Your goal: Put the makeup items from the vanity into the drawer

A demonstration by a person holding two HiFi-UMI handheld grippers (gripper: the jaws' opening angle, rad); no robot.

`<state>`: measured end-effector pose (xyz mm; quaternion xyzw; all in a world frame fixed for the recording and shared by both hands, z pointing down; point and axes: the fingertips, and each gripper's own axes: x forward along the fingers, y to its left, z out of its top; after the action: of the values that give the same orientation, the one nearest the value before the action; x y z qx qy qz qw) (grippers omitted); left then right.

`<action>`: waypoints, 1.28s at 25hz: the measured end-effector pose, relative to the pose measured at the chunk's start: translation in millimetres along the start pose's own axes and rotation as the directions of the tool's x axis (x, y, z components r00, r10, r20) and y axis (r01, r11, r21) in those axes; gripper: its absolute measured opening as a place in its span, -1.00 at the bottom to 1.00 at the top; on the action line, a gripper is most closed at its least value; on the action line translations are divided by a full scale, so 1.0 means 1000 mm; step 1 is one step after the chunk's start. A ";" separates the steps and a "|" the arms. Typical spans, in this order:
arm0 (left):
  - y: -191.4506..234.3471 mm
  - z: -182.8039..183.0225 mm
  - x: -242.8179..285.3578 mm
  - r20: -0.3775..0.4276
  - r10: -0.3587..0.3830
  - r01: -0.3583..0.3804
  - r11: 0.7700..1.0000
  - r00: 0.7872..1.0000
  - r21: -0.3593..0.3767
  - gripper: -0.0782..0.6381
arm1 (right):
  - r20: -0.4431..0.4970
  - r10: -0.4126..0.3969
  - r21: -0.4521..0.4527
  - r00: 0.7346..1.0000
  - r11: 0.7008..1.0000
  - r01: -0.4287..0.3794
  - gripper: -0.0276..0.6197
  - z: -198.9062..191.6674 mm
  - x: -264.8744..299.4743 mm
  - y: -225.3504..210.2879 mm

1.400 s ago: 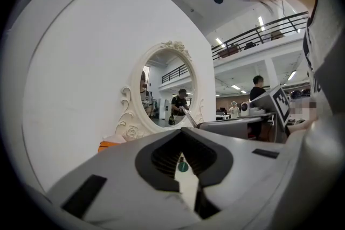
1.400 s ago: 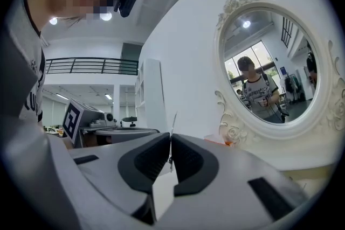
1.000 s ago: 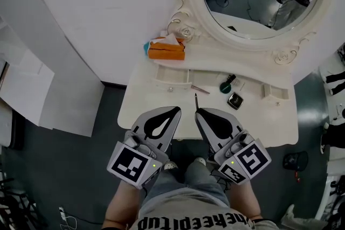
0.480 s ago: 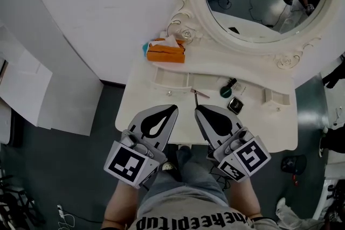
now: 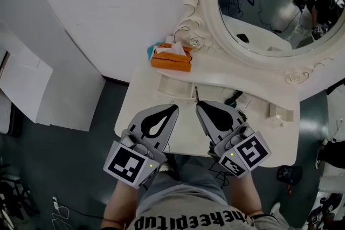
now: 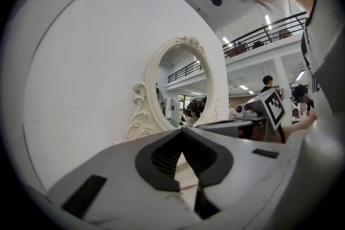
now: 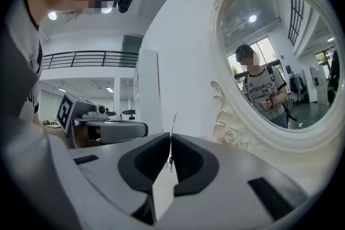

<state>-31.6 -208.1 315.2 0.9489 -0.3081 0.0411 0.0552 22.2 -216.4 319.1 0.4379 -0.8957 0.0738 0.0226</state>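
Observation:
My right gripper (image 5: 198, 105) hovers over the middle of the white vanity (image 5: 140, 99), shut on a thin metal stick (image 5: 195, 93) that pokes out past its tips. In the right gripper view that thin stick (image 7: 172, 121) stands up between the closed jaws of the right gripper (image 7: 171, 136). My left gripper (image 5: 175, 107) is beside it on the left, jaws shut with nothing in them; the left gripper view shows its tips (image 6: 181, 130) meeting. A dark green round makeup item (image 5: 233, 98) peeks out behind the right gripper. Other items there are hidden.
A small white drawer unit (image 5: 175, 86) sits on the vanity top just beyond the grippers, and a second small drawer (image 5: 280, 112) sits at the right. An orange tissue box (image 5: 171, 58) stands at the back left under the oval mirror (image 5: 269, 2). Dark floor surrounds the table.
Both grippers have come forward over the vanity. The right one now covers the compact and most of the green item. Both stay shut, the stick still in the right one.

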 end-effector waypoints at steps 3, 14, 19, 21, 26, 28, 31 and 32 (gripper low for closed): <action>0.013 -0.003 0.003 -0.015 0.029 -0.029 0.999 0.999 -0.021 -0.72 | -0.022 0.028 0.000 0.999 1.000 -0.028 -0.82 -0.004 0.015 -0.008; 0.048 -0.020 0.011 -0.056 0.126 -0.130 0.988 0.990 -0.079 -0.72 | -0.133 0.103 0.006 0.986 0.995 -0.103 -0.82 -0.040 0.058 -0.037; 0.059 -0.027 0.014 -0.070 0.167 -0.174 0.980 0.983 -0.097 -0.72 | -0.173 0.132 0.016 0.976 0.991 -0.131 -0.82 -0.055 0.073 -0.049; 0.064 -0.030 0.015 -0.078 0.184 -0.191 0.976 0.980 -0.102 -0.72 | -0.194 0.144 0.017 0.970 0.990 -0.143 -0.82 -0.062 0.078 -0.053; 0.075 -0.037 0.014 -0.098 0.230 -0.241 0.963 0.968 -0.118 -0.72 | -0.253 0.171 0.012 0.952 0.985 -0.174 -0.82 -0.081 0.091 -0.061; 0.079 -0.040 0.012 -0.102 0.247 -0.258 0.959 0.964 -0.121 -0.72 | -0.276 0.180 0.011 0.944 0.983 -0.184 -0.82 -0.090 0.095 -0.063; 0.083 -0.044 0.011 -0.111 0.268 -0.281 0.951 0.957 -0.126 -0.72 | -0.304 0.196 0.019 0.932 0.980 -0.200 -0.82 -0.102 0.101 -0.065; 0.084 -0.046 0.010 -0.114 0.275 -0.289 0.949 0.955 -0.128 -0.72 | -0.312 0.202 0.023 0.928 0.978 -0.205 -0.82 -0.106 0.103 -0.065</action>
<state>-75.1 -276.1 368.2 0.8857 -0.4396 0.0713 0.1312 7.8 -319.9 442.1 0.3252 -0.9218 0.1395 0.1584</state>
